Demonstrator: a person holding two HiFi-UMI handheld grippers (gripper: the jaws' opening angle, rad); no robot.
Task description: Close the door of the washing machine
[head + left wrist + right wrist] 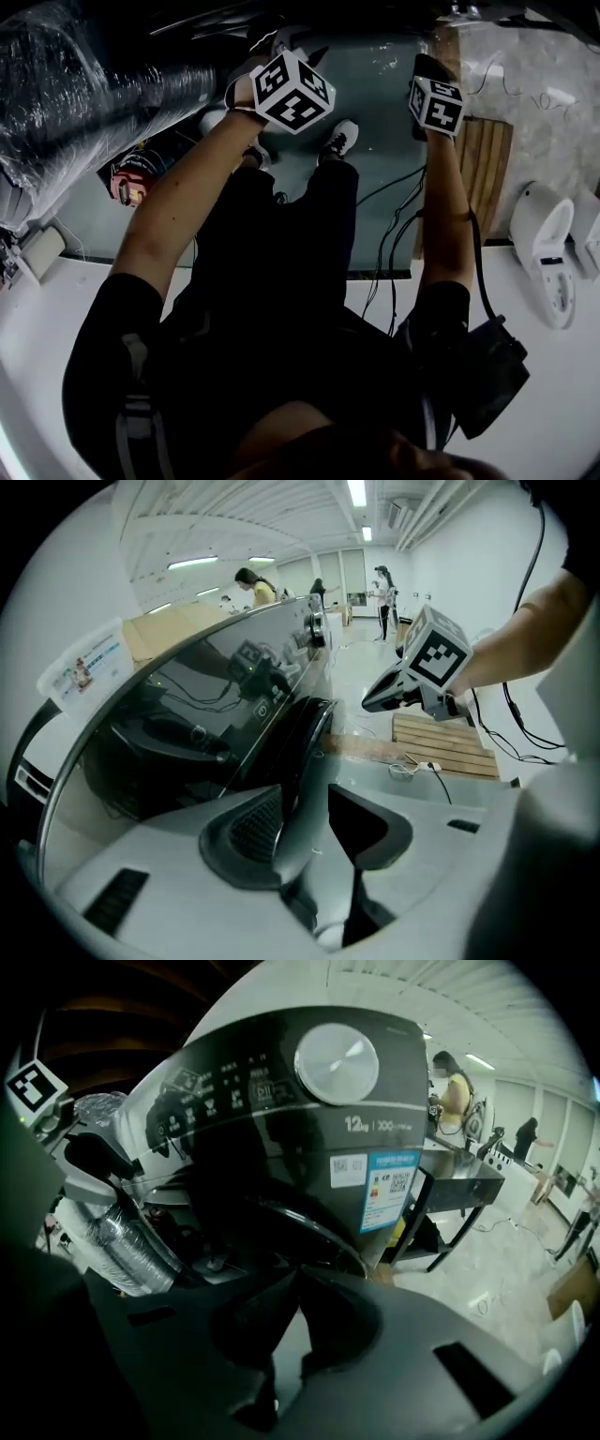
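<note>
Two claws: left claw [305, 801] apart astride the door [187, 724] rim, apparently to swing it; right claw [295, 1283] together, empty, facing the washing machine [375, 1082].

The left forearm [178, 202] and right forearm [450, 216] are extended forward, with both grippers tilted steeply downward. The jaws of the left gripper [305, 803] are held apart. Those of the right gripper [292, 1283] are pressed together, with nothing gripped.

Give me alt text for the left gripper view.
The left gripper, jaws open, points at the door rim. Beyond, the shut right gripper hovers near a pallet; people stand far back in a bright hall.
</note>
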